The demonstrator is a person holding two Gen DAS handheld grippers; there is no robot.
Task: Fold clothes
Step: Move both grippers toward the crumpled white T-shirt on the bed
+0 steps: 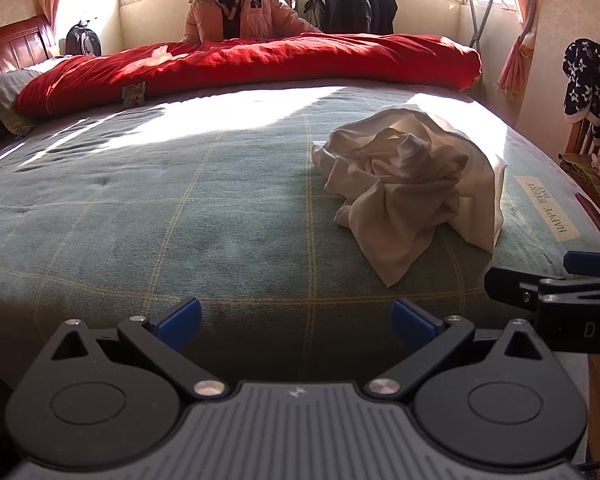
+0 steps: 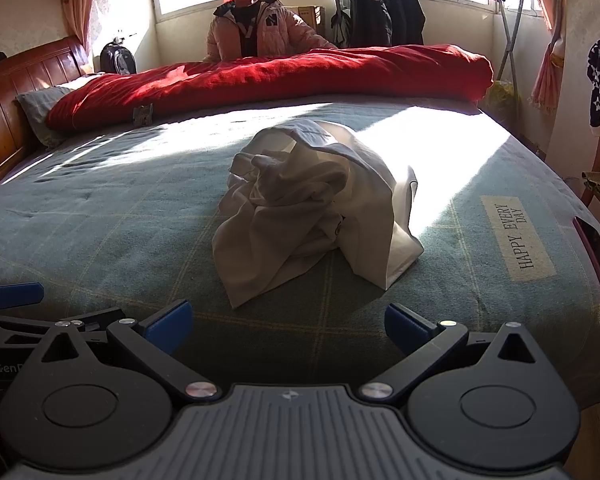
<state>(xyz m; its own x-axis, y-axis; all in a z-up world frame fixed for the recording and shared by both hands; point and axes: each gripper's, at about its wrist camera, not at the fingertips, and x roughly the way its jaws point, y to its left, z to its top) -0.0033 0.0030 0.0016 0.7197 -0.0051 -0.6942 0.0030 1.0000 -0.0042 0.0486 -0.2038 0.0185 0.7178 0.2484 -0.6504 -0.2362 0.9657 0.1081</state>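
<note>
A crumpled white garment [image 1: 412, 184] lies in a heap on the green checked bed cover [image 1: 180, 208], right of centre in the left wrist view and centred in the right wrist view [image 2: 312, 208]. My left gripper [image 1: 296, 322] is open and empty at the bed's near edge, short of the garment and to its left. My right gripper [image 2: 288, 322] is open and empty, in front of the garment, apart from it. Each gripper shows at the edge of the other's view: the right one [image 1: 556, 288], the left one [image 2: 16, 300].
A rolled red quilt [image 1: 252, 68] lies across the far side of the bed, with a person [image 1: 240, 4] seated behind it. Wooden headboard [image 1: 8, 48] at left. A chair with clothes [image 1: 592, 128] stands at right. A phone [image 2: 596, 256] lies at the bed's right edge.
</note>
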